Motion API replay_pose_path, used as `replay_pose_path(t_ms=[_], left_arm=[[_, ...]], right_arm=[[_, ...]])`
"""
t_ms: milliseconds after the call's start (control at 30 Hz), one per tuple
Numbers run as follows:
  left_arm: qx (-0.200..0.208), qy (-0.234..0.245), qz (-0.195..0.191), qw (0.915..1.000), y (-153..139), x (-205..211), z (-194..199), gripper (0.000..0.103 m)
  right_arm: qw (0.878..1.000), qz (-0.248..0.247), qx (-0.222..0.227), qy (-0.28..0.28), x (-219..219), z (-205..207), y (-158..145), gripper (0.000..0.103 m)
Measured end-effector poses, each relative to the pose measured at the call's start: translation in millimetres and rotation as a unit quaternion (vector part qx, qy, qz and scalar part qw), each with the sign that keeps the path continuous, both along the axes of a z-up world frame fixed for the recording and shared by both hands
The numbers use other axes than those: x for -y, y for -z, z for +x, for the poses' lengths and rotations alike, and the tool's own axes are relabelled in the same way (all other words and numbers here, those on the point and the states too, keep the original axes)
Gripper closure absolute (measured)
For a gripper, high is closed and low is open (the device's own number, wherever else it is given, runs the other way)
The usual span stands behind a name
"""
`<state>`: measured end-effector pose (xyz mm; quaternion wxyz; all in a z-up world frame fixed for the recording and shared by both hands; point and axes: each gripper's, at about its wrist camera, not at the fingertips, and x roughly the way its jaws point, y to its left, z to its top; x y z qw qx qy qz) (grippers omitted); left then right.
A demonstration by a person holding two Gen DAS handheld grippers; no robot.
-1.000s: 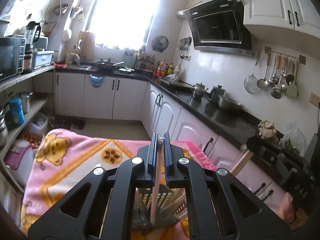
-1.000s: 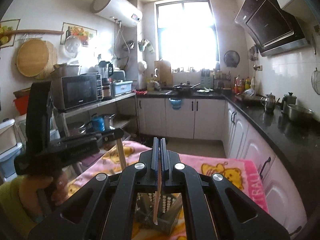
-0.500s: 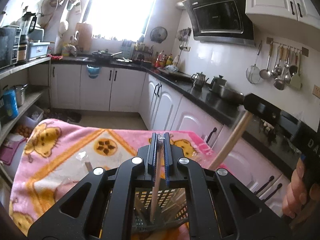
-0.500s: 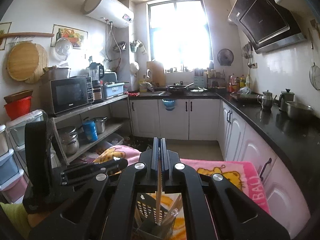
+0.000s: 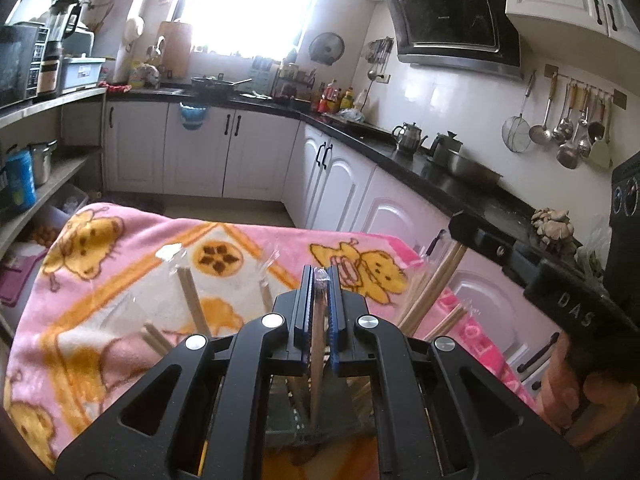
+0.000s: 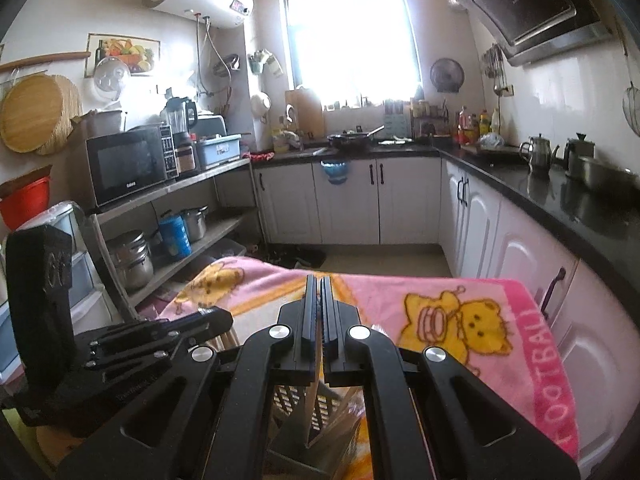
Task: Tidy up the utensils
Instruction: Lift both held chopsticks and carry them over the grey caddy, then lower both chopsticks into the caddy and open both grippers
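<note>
My left gripper point(image 5: 319, 277) is shut on a wrapped wooden chopstick point(image 5: 316, 364) that hangs down into a grey perforated utensil holder point(image 5: 286, 424) under the jaws. My right gripper point(image 6: 319, 280) is shut on another thin chopstick point(image 6: 313, 408), its lower end inside the same holder point(image 6: 288, 398). In the left wrist view the right gripper point(image 5: 458, 226) comes in from the right with its chopstick point(image 5: 434, 284) slanting down. In the right wrist view the left gripper point(image 6: 222, 316) sits at the lower left. More wrapped chopsticks point(image 5: 192, 300) lie on the pink blanket point(image 5: 120, 264).
The blanket-covered table point(image 6: 460, 292) stands in a kitchen, with white cabinets and a black counter point(image 5: 420, 164) to the right. A shelf rack with pots and a microwave point(image 6: 128, 164) stands on the left. A person's hand point(image 5: 568, 392) holds the right gripper.
Both grippers have sunk toward the table with their chopsticks, whose lower ends now reach deeper into the holder. The right gripper has come closer in the left wrist view.
</note>
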<state>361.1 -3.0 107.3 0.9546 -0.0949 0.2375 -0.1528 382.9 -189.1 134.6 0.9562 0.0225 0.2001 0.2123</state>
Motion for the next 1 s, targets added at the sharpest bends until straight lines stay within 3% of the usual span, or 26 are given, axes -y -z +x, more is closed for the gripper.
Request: replay_pose_path(t_ms=[467, 600, 933, 1000], left_arm=[[-0.002, -0.003, 0.016, 0.9999, 0, -1, -11, 0.097], [-0.004, -0.001, 0.019, 0.9998, 0, 0, -17, 0.088], [0.005, -0.005, 0.029, 0.9996, -8, 2, -36, 0.058], [0.006, -0.007, 0.025, 0.9996, -10, -1, -40, 0.057]], right_arm=[[1.000, -0.014, -0.022, 0.017, 10, -14, 11, 0.099], [0.999, -0.011, -0.022, 0.020, 15, -19, 9, 0.080], [1.000, -0.006, -0.017, 0.025, 25, -43, 1, 0.062], [1.000, -0.006, -0.015, 0.026, 28, -48, 0, 0.058]])
